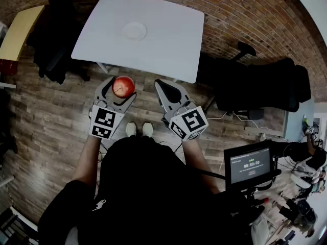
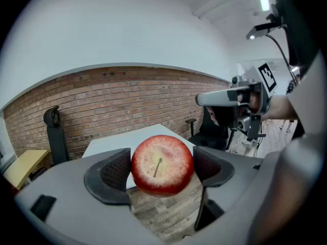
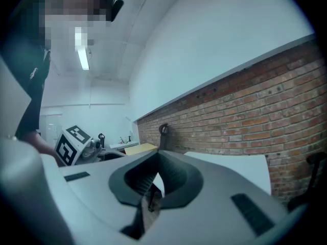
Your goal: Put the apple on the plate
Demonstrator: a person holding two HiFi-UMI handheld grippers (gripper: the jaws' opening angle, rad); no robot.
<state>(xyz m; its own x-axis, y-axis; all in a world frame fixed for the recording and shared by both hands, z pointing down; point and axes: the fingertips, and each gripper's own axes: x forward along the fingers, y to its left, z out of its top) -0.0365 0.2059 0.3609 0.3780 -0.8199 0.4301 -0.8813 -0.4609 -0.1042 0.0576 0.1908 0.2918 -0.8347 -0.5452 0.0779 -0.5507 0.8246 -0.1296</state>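
A red apple sits between the jaws of my left gripper, which is shut on it just short of the white table's near edge. In the left gripper view the apple fills the gap between the two dark pads, stem toward the camera. A small white plate lies on the white table, toward its far side. My right gripper hovers beside the left one, jaws shut with nothing in them; its pads meet in the right gripper view.
A black office chair stands right of the table, and a dark stand is at its left. A yellow bench sits far left. A monitor is at lower right. The floor is wooden planks.
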